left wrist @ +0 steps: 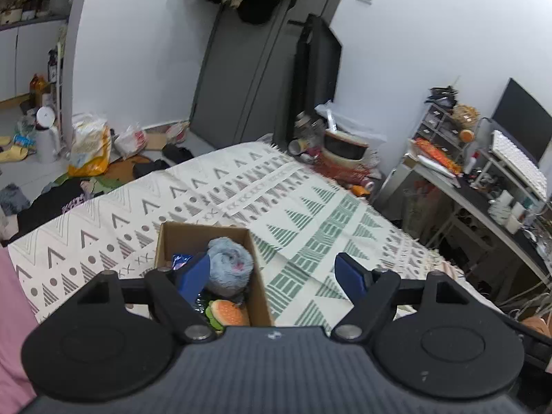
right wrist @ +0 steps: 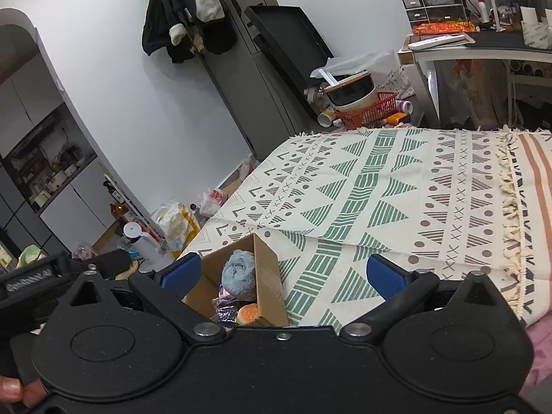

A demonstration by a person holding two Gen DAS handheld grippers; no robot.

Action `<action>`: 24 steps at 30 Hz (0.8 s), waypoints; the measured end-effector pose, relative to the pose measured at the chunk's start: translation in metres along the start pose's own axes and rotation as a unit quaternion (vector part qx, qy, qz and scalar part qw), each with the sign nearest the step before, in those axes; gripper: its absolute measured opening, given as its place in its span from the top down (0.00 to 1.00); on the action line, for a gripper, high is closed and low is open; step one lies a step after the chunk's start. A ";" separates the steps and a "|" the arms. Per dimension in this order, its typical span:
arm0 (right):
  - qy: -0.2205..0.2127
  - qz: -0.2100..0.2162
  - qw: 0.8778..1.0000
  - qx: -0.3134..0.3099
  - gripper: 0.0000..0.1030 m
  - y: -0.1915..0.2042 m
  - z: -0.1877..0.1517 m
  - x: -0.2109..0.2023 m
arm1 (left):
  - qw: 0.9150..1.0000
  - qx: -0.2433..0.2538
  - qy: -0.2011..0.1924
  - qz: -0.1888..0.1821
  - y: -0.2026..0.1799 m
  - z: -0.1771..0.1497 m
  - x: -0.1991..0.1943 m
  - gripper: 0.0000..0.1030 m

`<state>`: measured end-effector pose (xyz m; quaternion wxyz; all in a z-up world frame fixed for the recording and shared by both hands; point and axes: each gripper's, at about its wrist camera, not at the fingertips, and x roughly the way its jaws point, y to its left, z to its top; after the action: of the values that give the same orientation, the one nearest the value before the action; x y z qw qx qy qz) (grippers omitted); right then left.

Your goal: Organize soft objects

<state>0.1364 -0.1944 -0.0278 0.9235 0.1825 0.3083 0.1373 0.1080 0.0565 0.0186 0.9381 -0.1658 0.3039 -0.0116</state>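
An open cardboard box (left wrist: 257, 276) (right wrist: 267, 269) stands on the patterned bed cover (left wrist: 310, 214) (right wrist: 396, 189). Inside it lie a grey-blue fluffy plush (left wrist: 229, 262) (right wrist: 239, 272), a plush hamburger (left wrist: 229, 312) (right wrist: 249, 313) and a shiny dark packet (left wrist: 181, 260) (right wrist: 226, 308). My left gripper (left wrist: 274, 276) hovers above the box's near right corner, jaws open with nothing between them. My right gripper (right wrist: 283, 274) also hangs over the box, jaws wide open and empty. The left gripper's black body (right wrist: 51, 272) shows at the left of the right wrist view.
A desk (left wrist: 483, 200) (right wrist: 483, 48) crowded with small items stands beyond the bed's right side. A red basket with bowls (right wrist: 365, 107) and a black tray (right wrist: 293, 48) sit at the bed's far end. Bags and bottles (left wrist: 89, 145) litter the floor at left. A hand (right wrist: 17, 393) holds a grip.
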 end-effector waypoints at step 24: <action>-0.011 0.036 0.999 -0.021 0.00 -0.005 -0.012 -0.078 | 1.000 0.014 -0.009 0.012 -0.020 -0.017 -0.090 0.24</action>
<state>0.0693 -0.2249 0.0015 0.9249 0.1753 0.2886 0.1748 0.0268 0.0435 0.0634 0.9431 -0.1488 0.2974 -0.0034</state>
